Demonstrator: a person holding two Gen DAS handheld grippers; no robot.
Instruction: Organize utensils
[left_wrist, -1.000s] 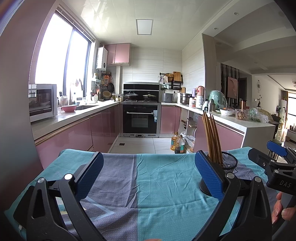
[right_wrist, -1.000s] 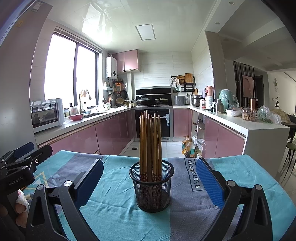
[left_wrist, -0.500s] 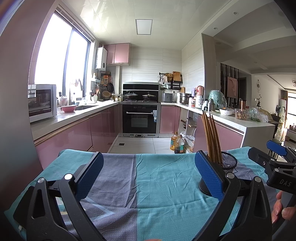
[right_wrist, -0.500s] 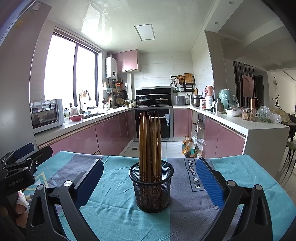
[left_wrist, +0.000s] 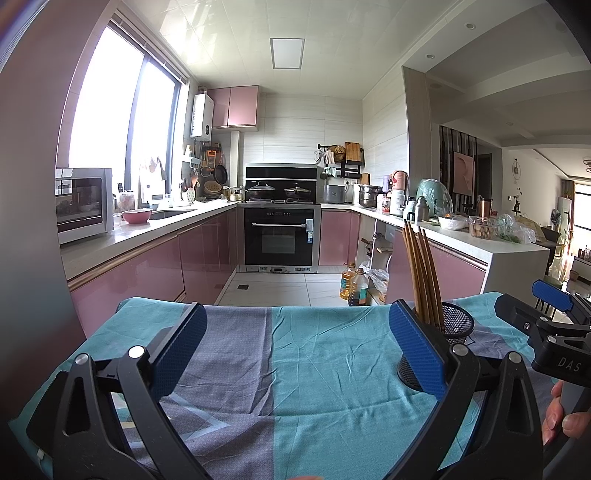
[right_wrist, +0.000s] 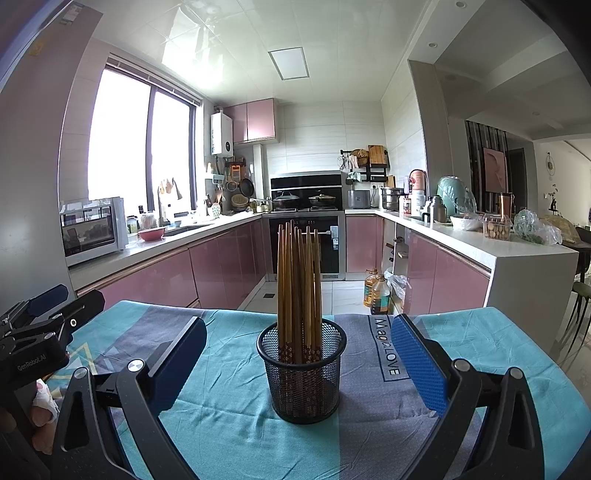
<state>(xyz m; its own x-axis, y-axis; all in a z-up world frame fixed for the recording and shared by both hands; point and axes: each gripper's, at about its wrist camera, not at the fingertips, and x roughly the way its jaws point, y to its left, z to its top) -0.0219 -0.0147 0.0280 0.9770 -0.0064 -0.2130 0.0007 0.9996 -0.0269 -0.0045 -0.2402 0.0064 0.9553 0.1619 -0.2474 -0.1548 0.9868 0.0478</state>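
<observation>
- We cannot see the bottom of the black mesh cup (left_wrist: 452, 328) from the left camera, because a blue finger pad (left_wrist: 413, 350) of our left gripper (left_wrist: 295, 350) is in front of it.
- The low ends of the chopsticks (right_wrist: 298, 291) are hard to see through the mesh.
- Our hand (left_wrist: 563, 421) is cut off at the picture edge.
- The cup (right_wrist: 302, 373) stands up on the teal and grey cloth (right_wrist: 229, 435), and all the chopsticks stand in it.
- Our left gripper is wide apart and holds nothing.
- Our right gripper (right_wrist: 297, 358) is wide apart too, with the cup between its fingers but not touching.
- Behind the table are pink cupboards (right_wrist: 221, 266), an oven (left_wrist: 280, 236) and oil bottles (right_wrist: 376, 291) on the floor.
</observation>
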